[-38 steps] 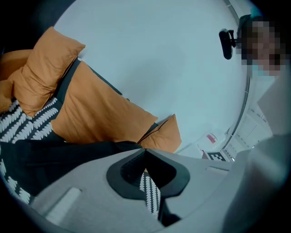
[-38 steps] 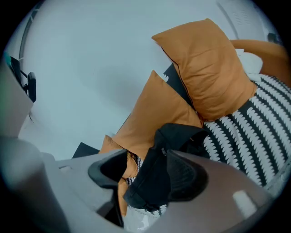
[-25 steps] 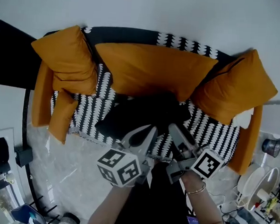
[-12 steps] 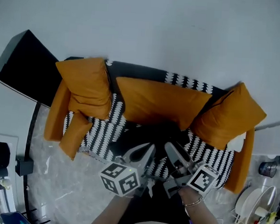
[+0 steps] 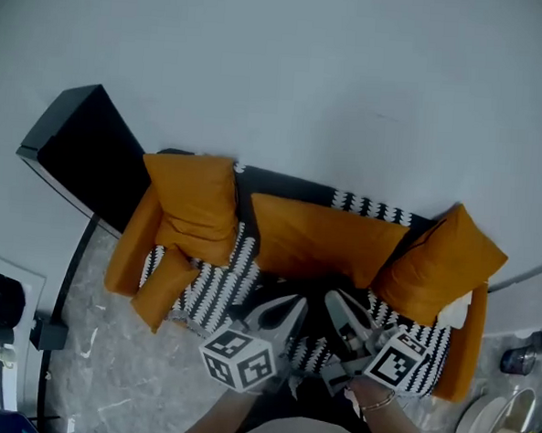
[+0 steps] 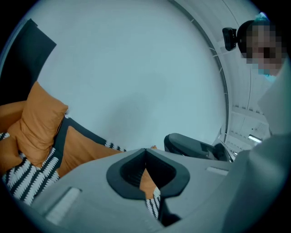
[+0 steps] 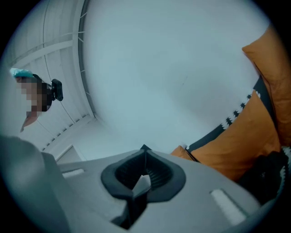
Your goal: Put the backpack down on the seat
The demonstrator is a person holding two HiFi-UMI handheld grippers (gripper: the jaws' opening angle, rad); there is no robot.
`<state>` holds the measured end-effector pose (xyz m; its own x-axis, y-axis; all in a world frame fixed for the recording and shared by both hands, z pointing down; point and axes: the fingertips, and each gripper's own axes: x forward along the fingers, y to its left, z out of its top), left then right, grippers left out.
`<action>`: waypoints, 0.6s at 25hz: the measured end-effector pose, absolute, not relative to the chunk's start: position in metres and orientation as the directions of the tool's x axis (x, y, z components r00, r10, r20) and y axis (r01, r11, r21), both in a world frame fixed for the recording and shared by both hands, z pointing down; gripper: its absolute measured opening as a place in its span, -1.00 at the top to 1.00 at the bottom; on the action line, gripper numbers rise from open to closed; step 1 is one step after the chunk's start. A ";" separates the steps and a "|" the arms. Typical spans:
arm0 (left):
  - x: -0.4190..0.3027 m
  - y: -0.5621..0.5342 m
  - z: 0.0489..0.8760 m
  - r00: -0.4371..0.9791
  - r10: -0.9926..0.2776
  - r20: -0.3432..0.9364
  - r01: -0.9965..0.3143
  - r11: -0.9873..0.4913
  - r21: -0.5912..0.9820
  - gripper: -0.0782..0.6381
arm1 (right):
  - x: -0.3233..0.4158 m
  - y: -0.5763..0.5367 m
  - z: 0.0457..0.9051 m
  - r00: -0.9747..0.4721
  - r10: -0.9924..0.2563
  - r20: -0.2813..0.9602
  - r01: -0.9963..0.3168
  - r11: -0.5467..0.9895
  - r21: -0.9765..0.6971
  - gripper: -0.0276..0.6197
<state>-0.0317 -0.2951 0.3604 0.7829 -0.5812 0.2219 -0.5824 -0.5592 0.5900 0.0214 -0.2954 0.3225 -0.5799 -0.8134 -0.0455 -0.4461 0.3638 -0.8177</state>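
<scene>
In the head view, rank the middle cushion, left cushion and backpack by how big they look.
Largest: middle cushion.
Next: left cushion, somewhat smaller.
Smallest: backpack, though only part of it shows, so its rank is unsure.

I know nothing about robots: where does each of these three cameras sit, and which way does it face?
Head view: on the person's head, looking steeply down at the black-and-white patterned sofa; forearms, left gripper and right gripper show.
Left gripper view: rides the left gripper, facing the white wall over the sofa's left end; its shut jaws show.
Right gripper view: rides the right gripper, facing that wall by the right end; its empty jaws, just closed, show.
Shared: all three see the long orange middle cushion.
</scene>
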 end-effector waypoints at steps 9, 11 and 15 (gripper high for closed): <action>-0.061 -0.298 0.316 0.756 -0.643 0.120 -0.591 -0.593 0.547 0.76 | -0.021 -0.291 0.280 -0.673 -0.732 -0.110 -0.433 0.510 -0.743 0.91; -0.064 -0.297 0.311 0.753 -0.649 0.107 -0.593 -0.599 0.538 0.76 | -0.027 -0.290 0.272 -0.684 -0.719 -0.122 -0.440 0.540 -0.718 0.91; -0.068 -0.293 0.307 0.746 -0.658 0.099 -0.603 -0.605 0.519 0.76 | -0.036 -0.291 0.262 -0.696 -0.703 -0.150 -0.437 0.579 -0.688 0.91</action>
<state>-0.0681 -0.2927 0.3066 0.7461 -0.6585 0.0991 -0.6032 -0.6053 0.5193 -0.0359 -0.2907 0.2616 -0.6957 -0.7025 -0.1500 -0.4368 0.5794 -0.6881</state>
